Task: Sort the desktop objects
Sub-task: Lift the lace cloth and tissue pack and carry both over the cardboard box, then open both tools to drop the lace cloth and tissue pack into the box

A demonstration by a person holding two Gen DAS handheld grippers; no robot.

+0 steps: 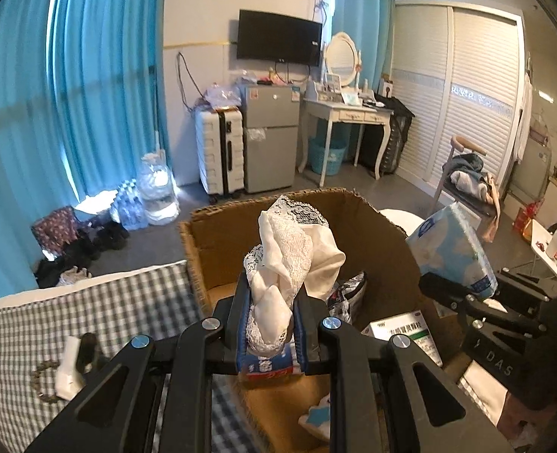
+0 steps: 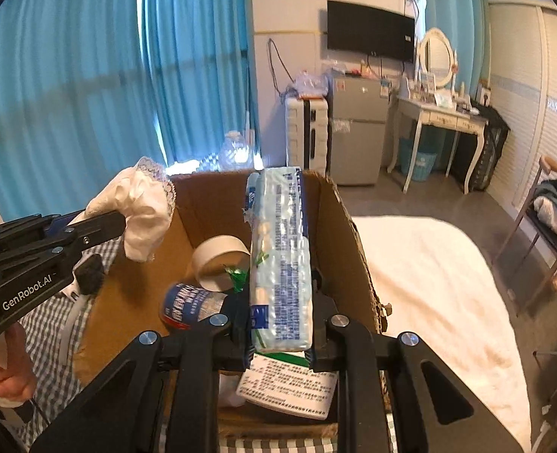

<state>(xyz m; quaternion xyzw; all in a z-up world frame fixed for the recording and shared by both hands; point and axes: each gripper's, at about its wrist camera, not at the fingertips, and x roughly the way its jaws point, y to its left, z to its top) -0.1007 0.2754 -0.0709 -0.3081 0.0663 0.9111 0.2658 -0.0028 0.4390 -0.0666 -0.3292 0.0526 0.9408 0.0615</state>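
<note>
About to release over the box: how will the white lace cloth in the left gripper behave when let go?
The lace cloth bunches and droops past the left gripper, so it is probably limp and light. It may snag a pad or drape on the cardboard box rim.

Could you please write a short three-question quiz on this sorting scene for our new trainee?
1. True or false: the left gripper is shut on a white lace cloth.
2. What does the right gripper hold? A) a roll of tape B) a blue-and-white tissue pack C) a bracelet
3. Name the container below both grippers.

Key
1. True; the cloth bunches up from between its fingers.
2. B, the tissue pack; the tape roll lies loose inside the box.
3. The open cardboard box, which already holds a medicine box.
</note>
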